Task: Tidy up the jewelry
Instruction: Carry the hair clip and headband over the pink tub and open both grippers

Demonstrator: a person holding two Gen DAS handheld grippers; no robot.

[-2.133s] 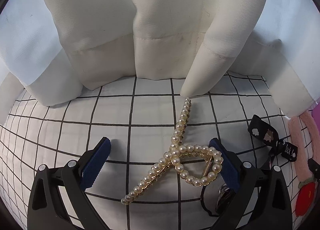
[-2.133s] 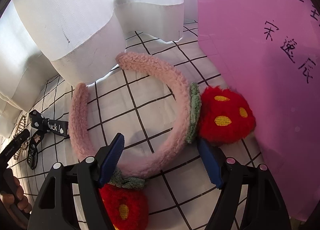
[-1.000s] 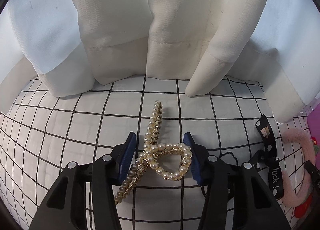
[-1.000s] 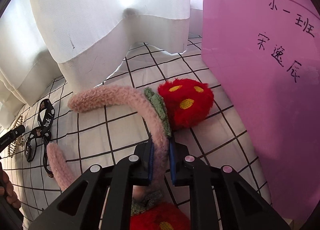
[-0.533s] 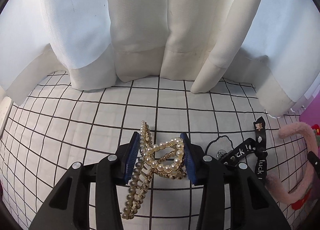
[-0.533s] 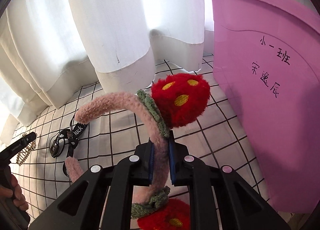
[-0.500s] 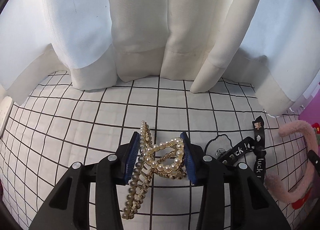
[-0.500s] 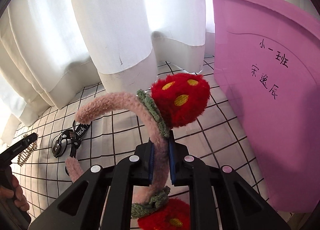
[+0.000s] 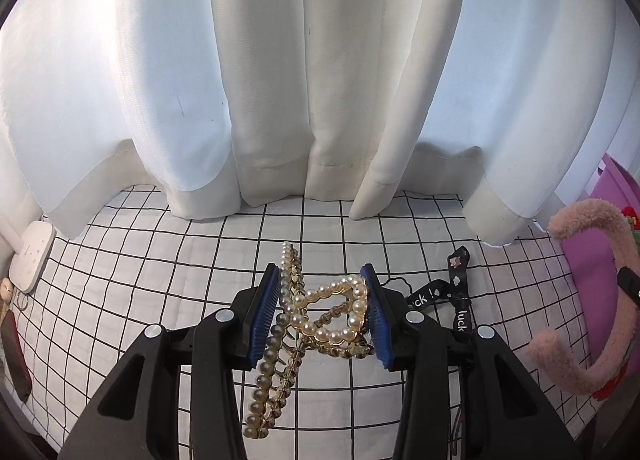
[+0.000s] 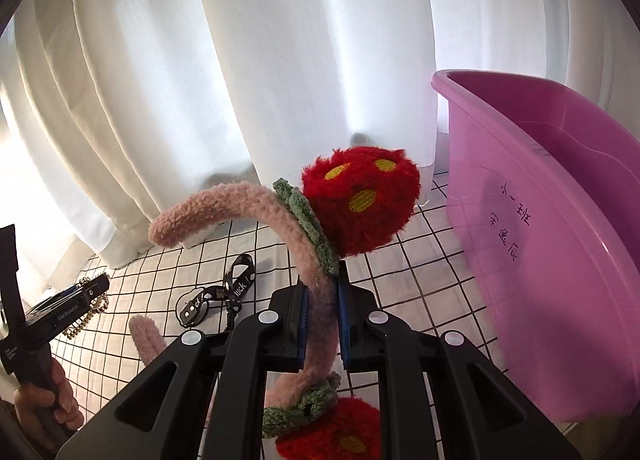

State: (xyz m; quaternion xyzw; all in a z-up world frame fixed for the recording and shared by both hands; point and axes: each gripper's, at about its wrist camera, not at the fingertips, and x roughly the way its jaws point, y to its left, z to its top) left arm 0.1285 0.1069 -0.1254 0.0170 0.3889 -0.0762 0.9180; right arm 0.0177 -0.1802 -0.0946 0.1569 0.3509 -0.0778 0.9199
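Between the blue pads of the left gripper (image 9: 322,314) sits the pearl hair claw (image 9: 308,320), clamped across its looped end, with the long toothed arm hanging down and forward past the left pad. The jaws have just been closing on the claw and now stand partly apart only because the loop fills the gap. Gripping the loop rather than the thin arm gives the pads two opposing faces to press on, which likely keeps the claw from twisting. It is clear of the checked cloth (image 9: 160,260) below.

Ahead and to the right of this gripper, a black ribbon hair tie (image 9: 456,292) lies flat on the cloth, not yet collected.

The right gripper (image 10: 322,314) is closed tight on the pink plush headband (image 10: 256,212), pinching the band just below the red strawberry pompom (image 10: 360,200). A grip near the band's top keeps both ends hanging free; a second pompom shows below the jaws. The headband is off the cloth.

To the right of this gripper stands the purple tub (image 10: 540,260), open at the top. Judging by the task, it is the likely container, and both items appear raised for transfer over its rim.

At lower left of the right view, a hand (image 10: 44,400) holds the left gripper's handle.
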